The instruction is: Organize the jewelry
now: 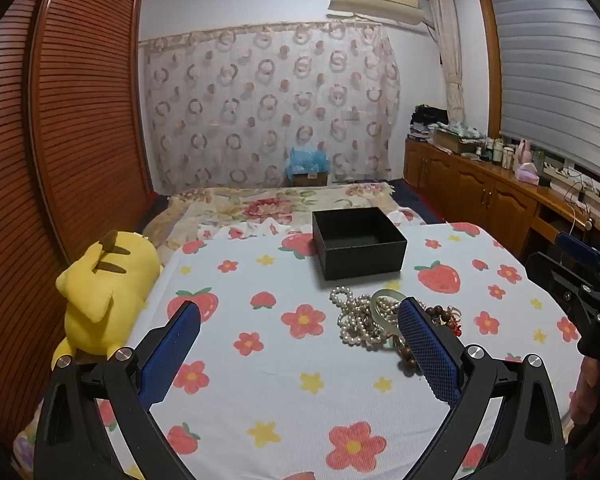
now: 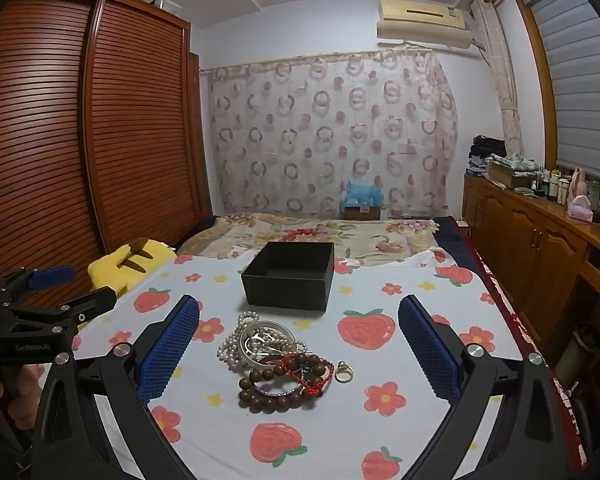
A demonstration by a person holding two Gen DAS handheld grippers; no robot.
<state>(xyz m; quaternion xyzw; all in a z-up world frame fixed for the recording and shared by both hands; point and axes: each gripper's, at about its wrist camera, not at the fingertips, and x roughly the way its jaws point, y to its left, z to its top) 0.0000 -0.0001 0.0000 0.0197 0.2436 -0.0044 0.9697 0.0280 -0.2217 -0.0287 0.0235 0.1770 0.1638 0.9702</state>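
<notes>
Both tools were up over the bed, and neither had anything in it. The left tool stood wide open across the lower half of its own view, blue ribbed pads spread far apart, nothing between them but the white bedspread printed with strawberries and flowers. The right tool was just as wide open in its view, empty too.

The heap of jewelry sat at the centre of the right wrist view: a tangled white pearl strand, a pale translucent bangle lying over it, a dark brown wooden bead bracelet nearest the camera, a red knotted cord across it, and a small gold ring just beside the pile on its right. In the left wrist view the same pile lay right of centre, partly hidden behind that tool's right pad.

Beyond the heap, toward the top of both frames, the open black square cardboard box stood on the bedspread, apart from the jewelry, its inside dark. A yellow plush toy lay at the left edge of the bed.
</notes>
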